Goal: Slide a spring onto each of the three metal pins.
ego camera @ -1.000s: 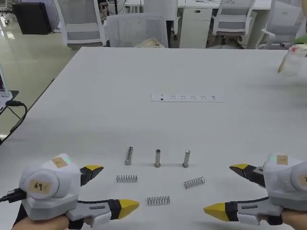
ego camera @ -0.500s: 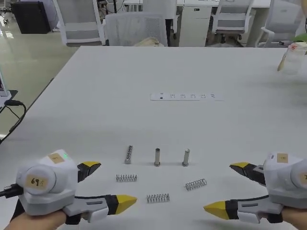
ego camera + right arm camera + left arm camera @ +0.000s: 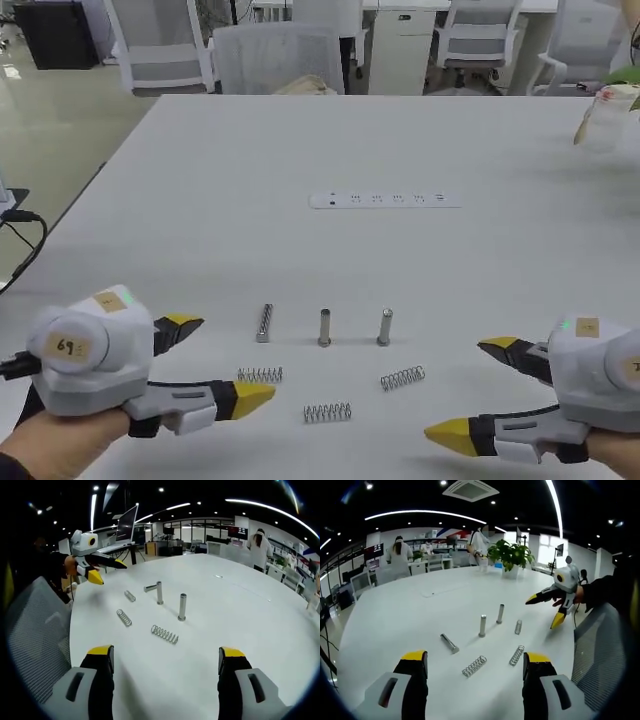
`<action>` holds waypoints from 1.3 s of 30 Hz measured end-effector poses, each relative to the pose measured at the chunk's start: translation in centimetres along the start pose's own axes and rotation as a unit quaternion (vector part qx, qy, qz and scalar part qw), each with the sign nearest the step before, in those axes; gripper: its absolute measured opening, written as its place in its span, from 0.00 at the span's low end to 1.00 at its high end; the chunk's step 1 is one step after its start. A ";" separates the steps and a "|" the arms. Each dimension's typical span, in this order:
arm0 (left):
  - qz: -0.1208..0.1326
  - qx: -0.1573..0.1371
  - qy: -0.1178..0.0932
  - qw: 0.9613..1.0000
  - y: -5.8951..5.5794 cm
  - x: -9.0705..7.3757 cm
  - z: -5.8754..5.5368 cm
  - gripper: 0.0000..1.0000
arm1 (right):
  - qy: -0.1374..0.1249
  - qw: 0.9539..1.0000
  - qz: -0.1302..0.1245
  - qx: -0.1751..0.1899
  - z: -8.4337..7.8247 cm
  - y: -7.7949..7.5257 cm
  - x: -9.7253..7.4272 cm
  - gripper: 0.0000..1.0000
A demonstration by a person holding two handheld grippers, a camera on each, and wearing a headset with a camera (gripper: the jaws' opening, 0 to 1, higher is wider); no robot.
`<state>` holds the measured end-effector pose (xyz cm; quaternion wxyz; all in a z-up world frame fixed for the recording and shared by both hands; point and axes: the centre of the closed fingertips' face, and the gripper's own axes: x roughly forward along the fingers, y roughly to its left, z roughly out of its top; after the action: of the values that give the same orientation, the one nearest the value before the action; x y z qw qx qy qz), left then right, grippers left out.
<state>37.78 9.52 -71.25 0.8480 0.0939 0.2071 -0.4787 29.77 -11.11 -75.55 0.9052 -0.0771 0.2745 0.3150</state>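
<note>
Head view: holds left tool [image 3: 230, 357] and right tool [image 3: 458, 390] low over white surface [image 3: 300, 150], jaws of both spread wide, gripping nothing. Between them, lying loose: left spring [image 3: 260, 375], middle spring [image 3: 327, 412], right spring [image 3: 403, 378]. Just beyond, left pin [image 3: 264, 323] lying flat, middle pin [image 3: 324, 328] and right pin [image 3: 385, 327] upright.

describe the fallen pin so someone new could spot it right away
On the white table, nearer the person than the power strip, three metal pins form a row. The leftmost pin lies on its side, while its two neighbours stand upright.
</note>
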 end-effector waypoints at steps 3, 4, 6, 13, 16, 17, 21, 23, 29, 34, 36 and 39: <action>0.000 0.003 -0.002 1.000 0.0 0.1 0.5 0.75 | 0.001 1.000 0.000 -0.001 -0.1 0.0 0.0 0.85; 0.000 0.004 -0.001 1.000 0.0 0.2 0.6 0.75 | 0.001 1.000 0.000 -0.001 -0.1 0.0 0.0 0.85; -0.002 0.005 0.000 1.000 0.1 0.4 0.7 0.75 | 0.000 1.000 -0.001 0.000 -0.1 0.0 0.0 0.85; -0.003 0.009 0.005 1.000 0.6 1.0 1.1 0.74 | 0.002 1.000 0.000 -0.002 -0.1 0.0 -0.1 0.85; -0.003 0.007 0.005 1.000 1.4 1.5 1.4 0.74 | 0.003 1.000 -0.001 -0.002 -0.2 -0.1 -0.1 0.85; -0.003 0.007 0.004 1.000 1.5 1.6 1.5 0.74 | 0.003 1.000 -0.001 -0.002 -0.2 -0.1 -0.1 0.85; -0.003 0.002 0.003 1.000 1.7 2.1 1.9 0.73 | 0.003 1.000 -0.002 -0.002 -0.2 -0.1 -0.2 0.85; -0.001 0.001 0.004 1.000 1.9 2.4 1.9 0.73 | 0.004 1.000 -0.003 -0.002 -0.3 -0.2 -0.1 0.85; 0.000 -0.007 0.007 1.000 2.3 3.0 1.8 0.72 | 0.006 1.000 -0.003 -0.001 -0.4 -0.2 -0.1 0.85; 0.000 -0.006 0.012 1.000 2.5 3.5 1.8 0.71 | 0.008 1.000 -0.003 -0.003 -0.5 -0.2 -0.1 0.85; 0.000 -0.006 0.013 1.000 2.6 3.7 1.8 0.71 | 0.007 1.000 -0.003 -0.002 -0.5 -0.1 -0.1 0.85; 0.001 -0.009 0.016 1.000 2.9 4.1 1.8 0.71 | 0.007 1.000 -0.003 -0.002 -0.5 -0.2 -0.1 0.85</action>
<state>42.55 7.20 -71.61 0.8457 0.0944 0.2250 -0.4746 29.56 -11.46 -75.92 0.9042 -0.0817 0.2802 0.3118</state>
